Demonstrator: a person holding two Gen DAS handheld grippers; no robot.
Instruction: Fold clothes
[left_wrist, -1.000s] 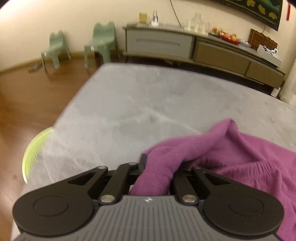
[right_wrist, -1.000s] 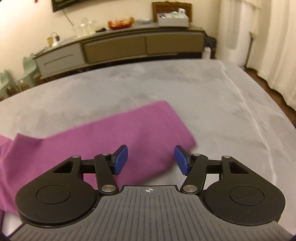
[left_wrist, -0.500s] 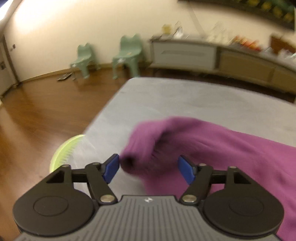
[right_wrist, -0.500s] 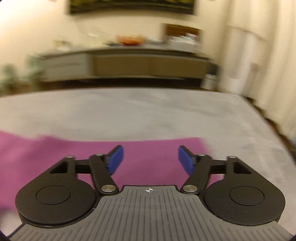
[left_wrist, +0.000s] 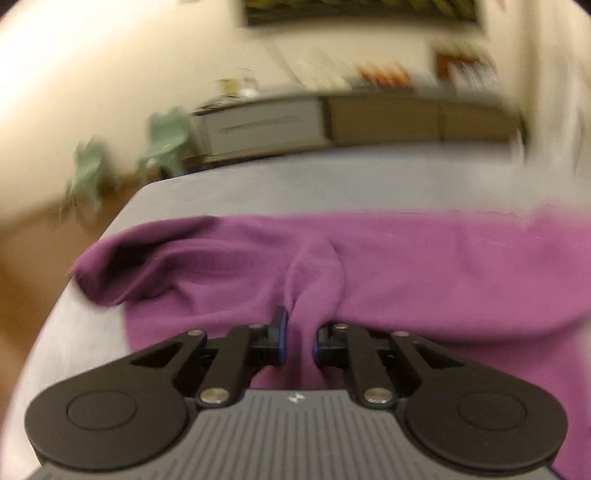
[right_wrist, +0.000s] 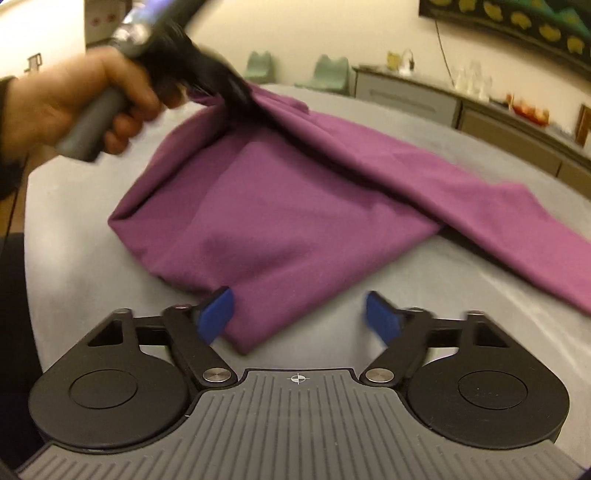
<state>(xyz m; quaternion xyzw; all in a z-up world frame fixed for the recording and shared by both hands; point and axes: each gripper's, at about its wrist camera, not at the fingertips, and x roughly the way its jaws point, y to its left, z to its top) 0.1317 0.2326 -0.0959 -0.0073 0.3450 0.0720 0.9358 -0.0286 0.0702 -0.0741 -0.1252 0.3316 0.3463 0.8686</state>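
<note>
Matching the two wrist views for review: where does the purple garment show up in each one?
Left wrist: purple garment fills the middle band, a fold pinched in the left gripper.
Right wrist: it lies across the centre, one corner between the open right gripper.
Shared landmark: the sideboard.

Both grippers had black linkage arms, silver pivot screws, round black discs, ribbed grey housings and blue pads (right_wrist: 216, 319). The left hand (right_wrist: 74, 99) gripped a grey handle under a dark sleeve (right_wrist: 7, 122).
</note>
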